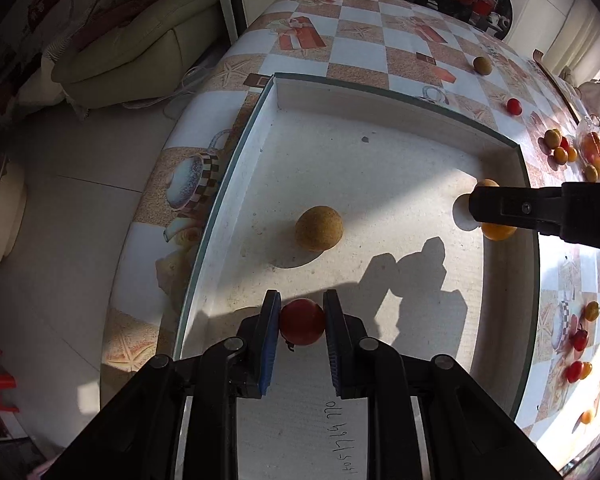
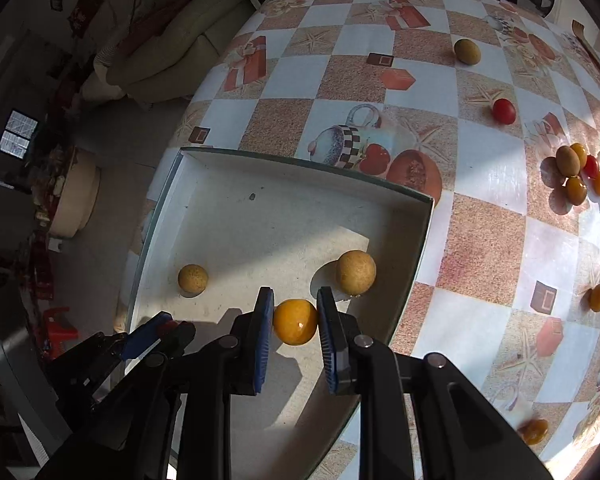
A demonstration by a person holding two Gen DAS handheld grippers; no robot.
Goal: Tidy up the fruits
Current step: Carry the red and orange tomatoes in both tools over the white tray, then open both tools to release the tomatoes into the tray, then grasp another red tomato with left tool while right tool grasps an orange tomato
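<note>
**Both grippers hold fruit over the tray**

The left gripper (image 1: 301, 322) pinches a red tomato (image 1: 302, 321) between its blue pads, low over the white tray (image 1: 379, 92). The right gripper (image 2: 294, 320) clamps a yellow tomato (image 2: 295, 322) near the tray's right wall, beside a tan fruit (image 2: 355, 272). A second tan fruit (image 1: 319, 228) sits mid-tray. To release well, lower each fruit onto bare floor, open slowly, and avoid nudging neighbours. Whether either fruit touches the floor is unclear. More fruit lies scattered on the table (image 2: 479, 240), some cut off at the edge.
</note>
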